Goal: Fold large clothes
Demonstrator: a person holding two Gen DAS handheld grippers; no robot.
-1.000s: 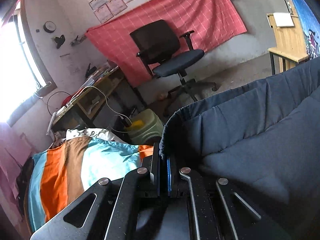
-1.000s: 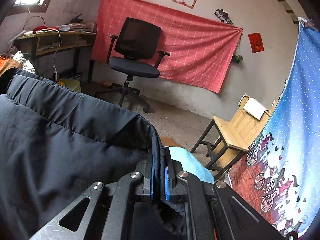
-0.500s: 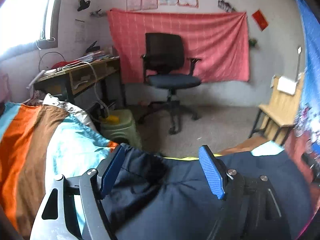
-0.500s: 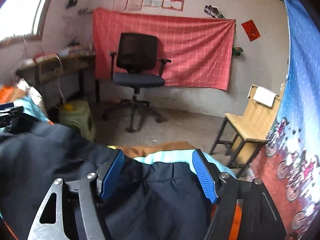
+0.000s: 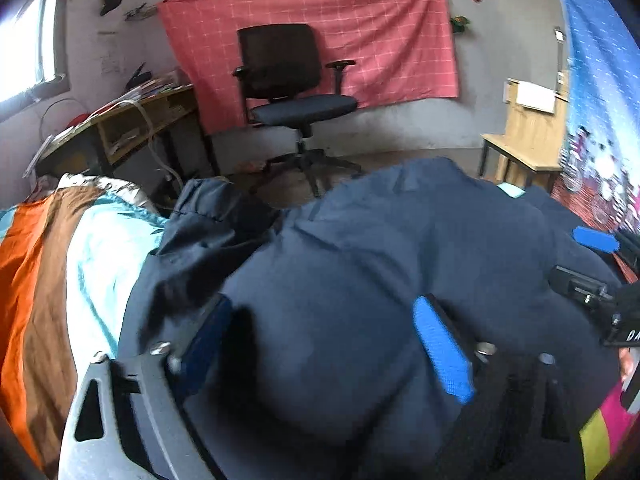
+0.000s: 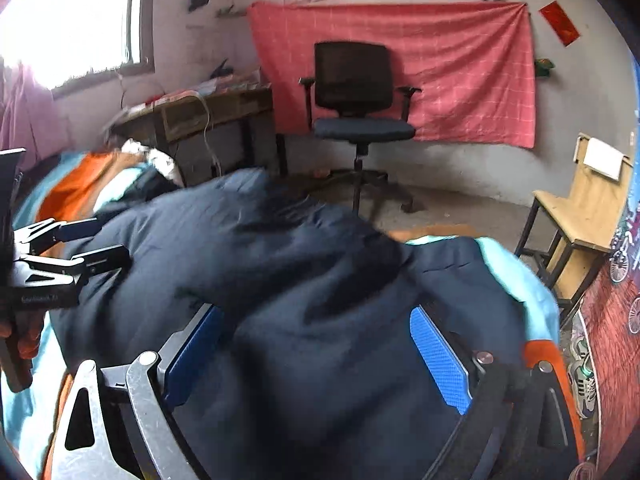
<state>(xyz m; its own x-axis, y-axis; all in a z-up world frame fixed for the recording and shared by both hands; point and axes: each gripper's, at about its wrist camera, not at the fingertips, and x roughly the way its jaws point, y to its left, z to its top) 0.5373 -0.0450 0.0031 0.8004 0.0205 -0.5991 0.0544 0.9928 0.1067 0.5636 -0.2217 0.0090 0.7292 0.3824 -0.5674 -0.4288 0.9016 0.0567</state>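
Both devices had just let go of the dark navy padded jacket [image 5: 360, 272]. A second earlier each had pinched a hem edge tightly, lifted in front of the camera; half a second earlier the jaws were parting with cloth under them. At this moment the left hand-held gripper [image 5: 320, 344] and the right hand-held gripper [image 6: 316, 356] had their jaws opening, spread wide, with the blue pads on either side of the fabric and not pressing it. The jacket therefore lay released, heaped on the bed [image 5: 92, 240], whose striped cover of orange, brown and pale blue showed at the left edge in the left wrist view and at the far right corner in the right wrist view.

By judgement, one fold had been carried over and dropped: the lifted part had been laid upon the rest of the garment. The fold looked loose, so smoothing or a further fold probably remained.

The jacket appeared bulky and quilted, with stitched channels and a puffed, rounded surface bunched into soft ridges. A sleeve or cuffed part [image 5: 208, 208] lay toward the far left edge of the bed, near the striped cover. The garment reached close to the far edge of the bed. Beyond it stood an office chair [image 6: 356, 104] on the floor, well apart.
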